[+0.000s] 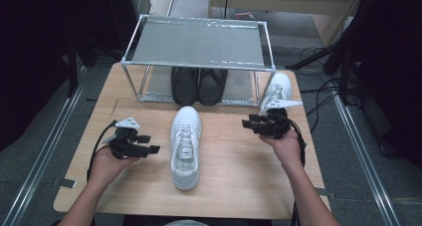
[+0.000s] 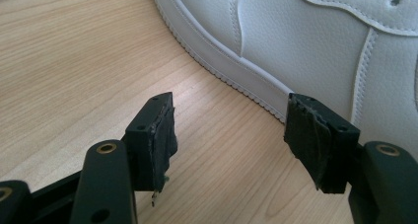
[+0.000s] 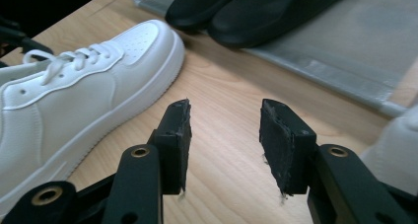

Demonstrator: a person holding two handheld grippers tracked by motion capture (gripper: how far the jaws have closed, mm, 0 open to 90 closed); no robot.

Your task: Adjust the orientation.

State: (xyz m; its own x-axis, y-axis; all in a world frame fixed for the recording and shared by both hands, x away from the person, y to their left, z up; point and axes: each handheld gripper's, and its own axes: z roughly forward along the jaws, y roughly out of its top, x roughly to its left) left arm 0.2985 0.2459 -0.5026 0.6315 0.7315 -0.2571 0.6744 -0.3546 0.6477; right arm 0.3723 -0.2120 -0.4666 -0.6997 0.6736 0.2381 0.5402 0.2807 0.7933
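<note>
A white sneaker (image 1: 185,145) lies in the middle of the wooden table (image 1: 234,176), toe toward the rack. My left gripper (image 1: 153,144) hovers just left of it, open, jaws aimed at its side; in the left gripper view the sneaker's sole (image 2: 236,81) passes just beyond the empty jaws (image 2: 229,135). My right gripper (image 1: 247,122) sits to the sneaker's right, open and empty (image 3: 224,130), pointing at the sneaker's toe (image 3: 143,51). A second white sneaker (image 1: 276,88) stands behind the right gripper by the rack's leg.
A metal shoe rack (image 1: 196,42) stands at the table's far side, with a pair of black shoes (image 1: 198,85) on its lower shelf (image 3: 345,41). Its top shelf is bare. Cables trail from both grippers.
</note>
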